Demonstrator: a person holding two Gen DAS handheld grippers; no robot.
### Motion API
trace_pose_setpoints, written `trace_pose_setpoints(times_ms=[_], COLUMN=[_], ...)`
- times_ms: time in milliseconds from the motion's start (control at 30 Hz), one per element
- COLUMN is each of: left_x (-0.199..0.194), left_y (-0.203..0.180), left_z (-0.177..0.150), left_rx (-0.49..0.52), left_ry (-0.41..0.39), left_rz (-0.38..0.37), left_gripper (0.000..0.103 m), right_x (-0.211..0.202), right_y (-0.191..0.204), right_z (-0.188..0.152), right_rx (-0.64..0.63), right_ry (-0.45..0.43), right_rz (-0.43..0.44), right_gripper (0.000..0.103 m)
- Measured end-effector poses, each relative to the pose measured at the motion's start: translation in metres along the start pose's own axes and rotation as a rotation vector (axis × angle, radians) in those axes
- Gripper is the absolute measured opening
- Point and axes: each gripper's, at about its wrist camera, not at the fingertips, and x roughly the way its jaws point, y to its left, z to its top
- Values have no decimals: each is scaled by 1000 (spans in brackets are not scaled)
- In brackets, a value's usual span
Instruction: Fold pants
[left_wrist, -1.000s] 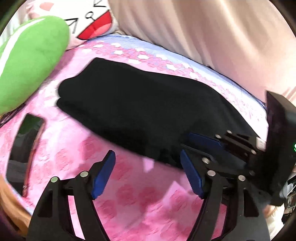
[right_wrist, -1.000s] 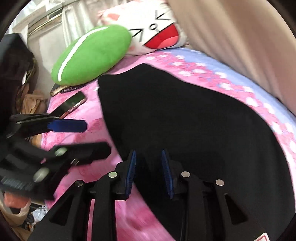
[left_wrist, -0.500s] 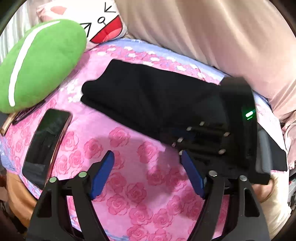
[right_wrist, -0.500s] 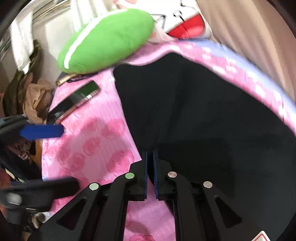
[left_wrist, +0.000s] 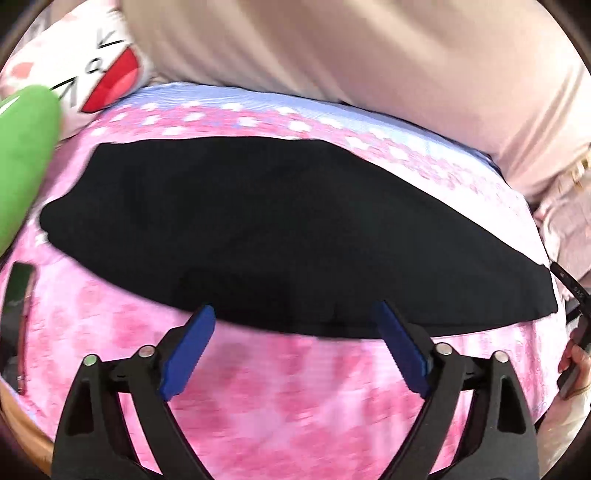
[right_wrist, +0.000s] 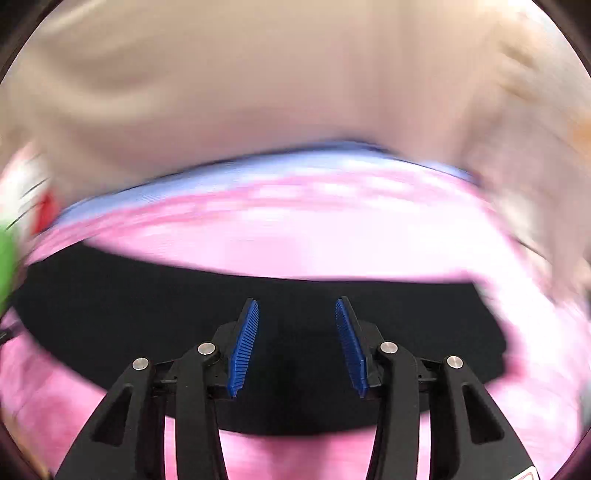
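The black pants (left_wrist: 280, 236) lie folded into a long flat band on the pink rose-print bedspread (left_wrist: 295, 398). My left gripper (left_wrist: 295, 317) is open and empty, its blue pads just at the pants' near edge. In the right wrist view the pants (right_wrist: 110, 317) stretch across the lower frame. My right gripper (right_wrist: 295, 310) is open and empty, hovering over the pants. That view is blurred by motion.
A green cushion (left_wrist: 22, 158) and a white cartoon-face pillow (left_wrist: 92, 70) sit at the far left. A beige curtain (left_wrist: 369, 55) hangs behind the bed. A phone (left_wrist: 18, 291) lies at the left edge. A hand with a dark device (left_wrist: 572, 354) shows at right.
My right gripper has opened, let go of the pants and swung round to face the curtain. My left gripper has moved closer to the pants' near edge. The other gripper has left the left view.
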Motion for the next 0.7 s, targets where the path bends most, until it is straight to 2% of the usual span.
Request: trace_pose_setpoints(times_ms=[67,133,267,300,333,367,400,433,500,567,600,667,700], left_x=[10,21,36,37,39,40,40,40,38,39,40,42,46], left_y=[-26,-46,-82,-88,-94,-96,-101,-104,-110,-115,-116,-119,-120], left_z=[2,3,-1,-2,-3,-3,-2,-1,0,2,3,4,4], left_rx=[29,49,82,86,91,95,104,115,123,124,123,128,132], left_ry=[17,32,59,66,76,82,83,79,65,63,65,69,75], left_rz=[-12,-18,-5,-5,-5,-1,8,21,33,28,26,25,28], left_gripper=[88,88,88,88,88,88,88,88,88,88,88,88,88], right_x=[2,15,55,64,64,61,58,47,28,33,40,49,51], right_y=[-53,-85,-111,-109,-108,-105,-104,-105,-112,-131,-140,-143,-138], right_z=[-1,0,-3,-4,-2,3,8,17,35,38,37,25,19], right_rx=[32,30,3,-23,-45,-60,-52,-56,-81,-41,-20,-8,-32], right_ry=[30,62,149,161,147,138,135,89,-6,8,35,85,94], right_rz=[-65,-94,-56,-59,-67,-59,-34,-30,-83,-79,-81,-35,-20], right_gripper=[48,48,48,43,31,3,0,0,0,0,10,15,31])
